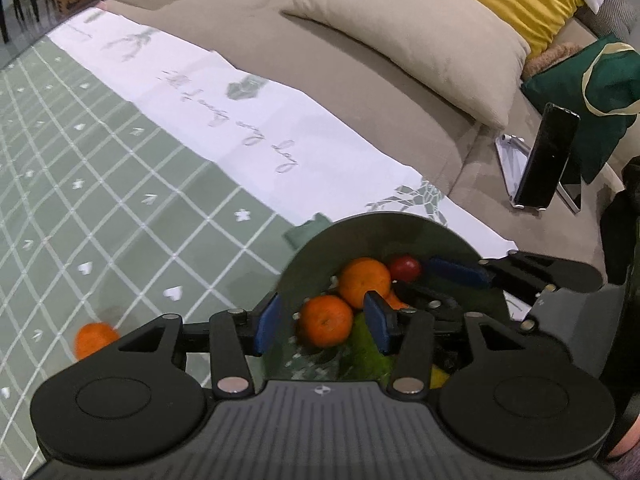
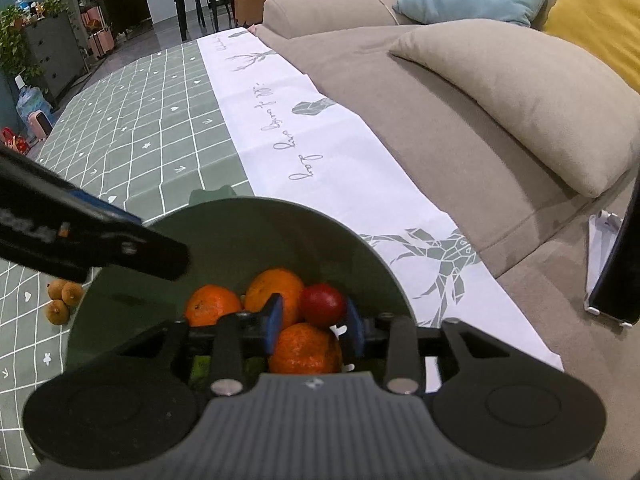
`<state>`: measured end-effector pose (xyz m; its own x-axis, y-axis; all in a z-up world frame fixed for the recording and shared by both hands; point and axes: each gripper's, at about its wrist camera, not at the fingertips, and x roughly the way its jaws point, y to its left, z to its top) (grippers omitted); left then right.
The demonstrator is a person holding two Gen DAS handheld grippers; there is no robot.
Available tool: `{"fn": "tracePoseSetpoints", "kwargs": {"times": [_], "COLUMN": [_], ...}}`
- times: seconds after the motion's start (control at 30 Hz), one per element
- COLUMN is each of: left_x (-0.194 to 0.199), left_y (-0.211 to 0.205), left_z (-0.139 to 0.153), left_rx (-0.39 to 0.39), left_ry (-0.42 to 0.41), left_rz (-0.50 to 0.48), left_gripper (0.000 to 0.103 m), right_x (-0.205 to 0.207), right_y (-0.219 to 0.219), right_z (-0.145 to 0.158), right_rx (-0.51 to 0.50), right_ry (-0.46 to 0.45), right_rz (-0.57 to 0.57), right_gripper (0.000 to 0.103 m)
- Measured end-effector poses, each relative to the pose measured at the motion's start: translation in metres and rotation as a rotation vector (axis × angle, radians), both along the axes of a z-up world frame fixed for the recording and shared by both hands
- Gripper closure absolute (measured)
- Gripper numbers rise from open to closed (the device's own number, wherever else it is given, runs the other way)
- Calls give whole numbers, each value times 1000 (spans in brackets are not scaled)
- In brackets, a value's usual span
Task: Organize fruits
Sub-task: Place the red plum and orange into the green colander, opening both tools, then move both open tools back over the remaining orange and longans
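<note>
At the bottom centre of the right wrist view sits the green bowl [image 2: 240,232], already carrying several oranges [image 2: 276,292], a small red fruit [image 2: 323,305] and something green low down that is too hidden to name. The right hand-held gripper [image 2: 314,326] hangs over the bowl with its blue pads parted about an orange's width — one orange [image 2: 304,350] lies between them, but whether the pads actually press on it I cannot tell.

Over in the left wrist view, the left hand-held gripper [image 1: 322,326] hovers wide open just above the same bowl, nothing in its grasp, an orange [image 1: 326,320] showing through the gap.

Still outside the bowl: a lone orange [image 1: 94,338] at lower left of the left view, and three small brown fruits [image 2: 62,300] at the left edge of the right view, all on the checked green cloth [image 2: 140,120] of the bench.

Handling, as I judge it: the oranges are round, fairly firm and light, prone to roll — take them across the middle with a moderate squeeze. The brown fruits are small with thin shells; pinch gently, one at a time. The red fruit looks smooth and may slip.

Beyond the bench, a beige sofa [image 2: 400,120] with cushions.
</note>
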<state>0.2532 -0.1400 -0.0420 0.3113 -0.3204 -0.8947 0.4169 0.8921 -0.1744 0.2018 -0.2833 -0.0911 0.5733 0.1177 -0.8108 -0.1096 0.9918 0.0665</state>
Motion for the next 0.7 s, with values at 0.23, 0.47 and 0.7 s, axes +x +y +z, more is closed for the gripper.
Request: {"fn": "tracePoseSetpoints", "kwargs": {"times": [0.23, 0.47, 0.7], "left_x": [-27, -56, -75], "left_y": [31, 64, 101], "left_z": [24, 43, 50], "left_rx": [33, 86, 98], "left_ry": [-97, -194, -231], "left_rz": [19, 56, 102], "left_gripper": [46, 46, 46], "right_x": [-16, -36, -56], "right_y": [10, 35, 66], "right_z": [25, 49, 65], "right_rx": [-3, 2, 23], "right_ry": [-25, -46, -57], "right_rz": [4, 9, 44], "right_gripper": [63, 54, 53]}}
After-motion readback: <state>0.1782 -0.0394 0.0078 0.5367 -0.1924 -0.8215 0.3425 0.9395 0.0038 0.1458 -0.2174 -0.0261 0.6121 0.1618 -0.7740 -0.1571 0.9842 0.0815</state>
